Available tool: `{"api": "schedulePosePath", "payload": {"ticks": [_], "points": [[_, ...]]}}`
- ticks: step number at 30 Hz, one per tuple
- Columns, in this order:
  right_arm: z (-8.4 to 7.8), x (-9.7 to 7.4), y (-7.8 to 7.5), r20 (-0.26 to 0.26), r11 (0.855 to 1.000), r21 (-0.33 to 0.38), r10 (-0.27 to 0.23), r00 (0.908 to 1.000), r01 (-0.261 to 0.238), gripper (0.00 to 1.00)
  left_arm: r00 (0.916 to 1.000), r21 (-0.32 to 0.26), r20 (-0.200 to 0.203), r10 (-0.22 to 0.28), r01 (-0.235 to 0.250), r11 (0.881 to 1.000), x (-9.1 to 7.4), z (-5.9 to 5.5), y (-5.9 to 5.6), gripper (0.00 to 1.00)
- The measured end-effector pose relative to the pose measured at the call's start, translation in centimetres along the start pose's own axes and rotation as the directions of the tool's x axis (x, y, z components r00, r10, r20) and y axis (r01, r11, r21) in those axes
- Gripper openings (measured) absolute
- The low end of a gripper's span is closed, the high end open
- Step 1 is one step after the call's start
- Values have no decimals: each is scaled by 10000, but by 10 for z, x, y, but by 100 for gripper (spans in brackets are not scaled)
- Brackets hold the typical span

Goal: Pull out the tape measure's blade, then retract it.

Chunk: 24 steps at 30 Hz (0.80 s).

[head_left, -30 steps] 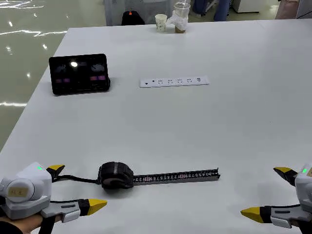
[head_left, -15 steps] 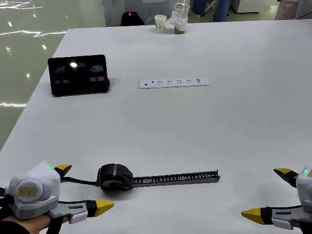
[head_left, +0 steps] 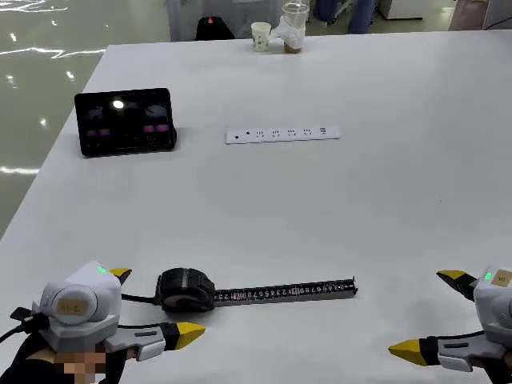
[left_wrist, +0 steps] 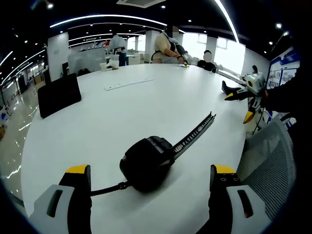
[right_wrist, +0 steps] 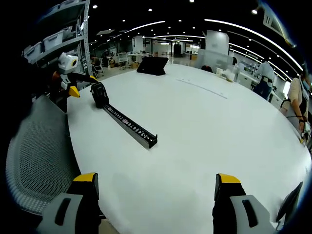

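The left gripper (head_left: 156, 302) has edged right, fingers spread just short of the round black tape measure case (head_left: 186, 290) on the white bench (head_left: 336, 208). Its blade (head_left: 284, 292) stays extended rightward. The right gripper (head_left: 424, 312) hovers near-right, fingers spread.

On table (head_left: 360, 208): tape measure (head_left: 186, 290), blade (head_left: 288, 291) out rt; power strip (head_left: 282, 134) behind, tablet (head_left: 125, 121) behind-left.

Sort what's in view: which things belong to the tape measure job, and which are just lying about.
For the job: tape measure, its pulled-out blade, left gripper and right gripper, both open.

Lying about: black tablet, white power strip, paper cup, clear plastic cup.
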State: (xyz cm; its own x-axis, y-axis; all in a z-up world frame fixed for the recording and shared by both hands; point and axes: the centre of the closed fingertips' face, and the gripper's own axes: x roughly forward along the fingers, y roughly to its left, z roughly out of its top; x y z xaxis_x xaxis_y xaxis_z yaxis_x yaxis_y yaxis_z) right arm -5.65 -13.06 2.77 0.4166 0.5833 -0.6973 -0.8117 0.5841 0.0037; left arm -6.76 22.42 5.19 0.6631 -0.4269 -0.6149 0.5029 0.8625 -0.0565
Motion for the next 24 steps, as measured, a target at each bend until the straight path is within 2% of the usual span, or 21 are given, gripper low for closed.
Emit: {"api": "schedulePosePath", "payload": {"ticks": [3, 6, 8, 12, 15, 19, 22, 24], "points": [[5, 0, 4, -120, 9998, -33, 185, 9998, -186, 99, 9998, -180, 98, 180, -179, 9997, 2, 3, 0, 99], [11, 2, 1, -237, 9992, -285, 268, 9994, -275, 99, 9984, -544, 123, 555, -547, 9970, 5, 6, 3, 99], [15, 3, -2, -246, 9986, -418, 320, 9992, -330, 99, 9980, -829, 319, 546, -518, 9952, 6, 9, 2, 99], [25, 4, -3, -293, 9966, -718, 391, 9988, -411, 99, 9963, -931, 442, 732, -689, 9933, 9, 13, 1, 99], [31, 6, -5, -338, 9939, -993, 439, 9985, -471, 99, 9948, -1236, 516, 877, -808, 9890, 13, 17, 0, 99], [35, 11, -12, -397, 9912, -1208, 500, 9980, -544, 99, 9926, -1321, 580, 1063, -980, 9864, 15, 20, -2, 99], [41, 14, -11, -466, 9876, -1420, 605, 9971, -666, 99, 9875, -1455, 627, 1446, -1343, 9802, 16, 22, 0, 99], [44, 18, -12, -509, 9840, -1612, 681, 9964, -755, 99, 9808, -1548, 730, 1808, -1680, 9736, 16, 24, 4, 99]]}}
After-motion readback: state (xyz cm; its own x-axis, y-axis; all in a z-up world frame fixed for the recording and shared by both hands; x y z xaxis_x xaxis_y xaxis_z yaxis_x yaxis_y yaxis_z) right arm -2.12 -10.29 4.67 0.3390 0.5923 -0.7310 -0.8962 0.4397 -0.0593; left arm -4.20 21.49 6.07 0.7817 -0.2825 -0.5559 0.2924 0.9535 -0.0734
